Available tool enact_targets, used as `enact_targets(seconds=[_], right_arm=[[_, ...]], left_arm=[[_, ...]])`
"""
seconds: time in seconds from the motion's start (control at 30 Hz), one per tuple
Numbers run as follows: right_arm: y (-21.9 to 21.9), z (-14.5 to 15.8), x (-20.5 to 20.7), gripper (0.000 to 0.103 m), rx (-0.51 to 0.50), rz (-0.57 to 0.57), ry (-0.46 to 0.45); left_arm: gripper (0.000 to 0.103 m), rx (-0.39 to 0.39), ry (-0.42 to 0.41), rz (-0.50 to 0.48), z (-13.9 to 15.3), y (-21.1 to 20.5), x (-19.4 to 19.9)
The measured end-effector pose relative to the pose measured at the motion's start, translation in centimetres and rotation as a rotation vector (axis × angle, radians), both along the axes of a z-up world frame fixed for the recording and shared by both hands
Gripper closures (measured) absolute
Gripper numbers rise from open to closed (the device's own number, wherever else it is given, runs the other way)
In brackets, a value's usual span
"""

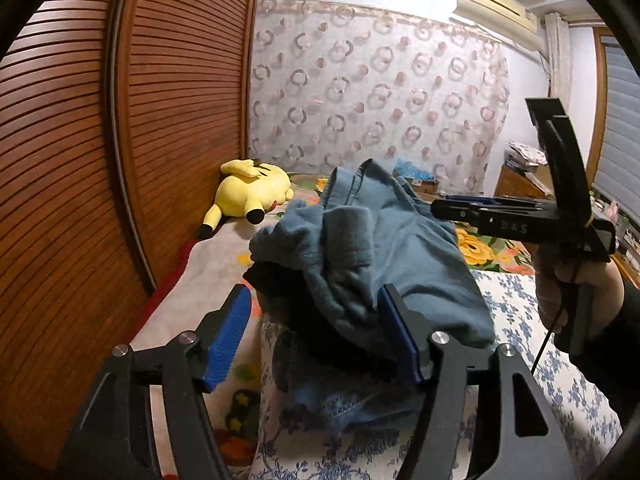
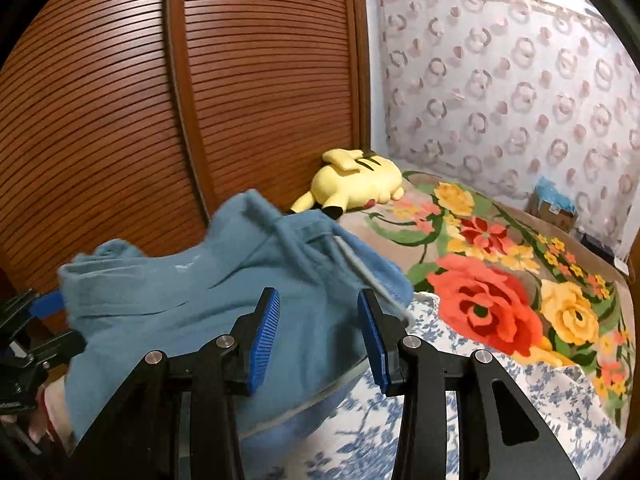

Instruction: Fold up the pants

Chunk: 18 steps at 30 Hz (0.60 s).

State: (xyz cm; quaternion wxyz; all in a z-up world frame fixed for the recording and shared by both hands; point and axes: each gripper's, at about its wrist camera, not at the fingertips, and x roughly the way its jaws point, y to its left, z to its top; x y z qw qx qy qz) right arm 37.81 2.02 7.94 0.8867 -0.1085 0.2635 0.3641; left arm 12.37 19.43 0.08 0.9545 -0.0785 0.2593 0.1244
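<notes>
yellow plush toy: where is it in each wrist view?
Left wrist: yellow plush toy left of centre, beyond the pants, beside the slatted wardrobe.
Right wrist: plush at centre, past the pants.
Shared landmark: the wardrobe.

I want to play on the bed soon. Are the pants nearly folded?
Not yet. The pants are a crumpled heap on the bed, with no neat fold showing. Both grippers are open: the left gripper has cloth draped over one finger, and the right gripper sits just above the heap. Spreading them flat and all the folding are left.
</notes>
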Motion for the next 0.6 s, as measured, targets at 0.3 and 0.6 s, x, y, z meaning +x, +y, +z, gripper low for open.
enact_targets(seconds=[0.3, 0.6], right_arm=[[-1.5, 0.7, -3.7, 0.042, 0.035, -0.004, -0.032], [-2.7, 0.8, -7.0, 0.023, 0.053, -0.012, -0.039]], left_arm=[[0.0, 0.021, -0.037, 0.001, 1.5, -0.7, -2.2], [0.0, 0.046, -0.04, 0.005, 2.5, -1.2, -4.1]])
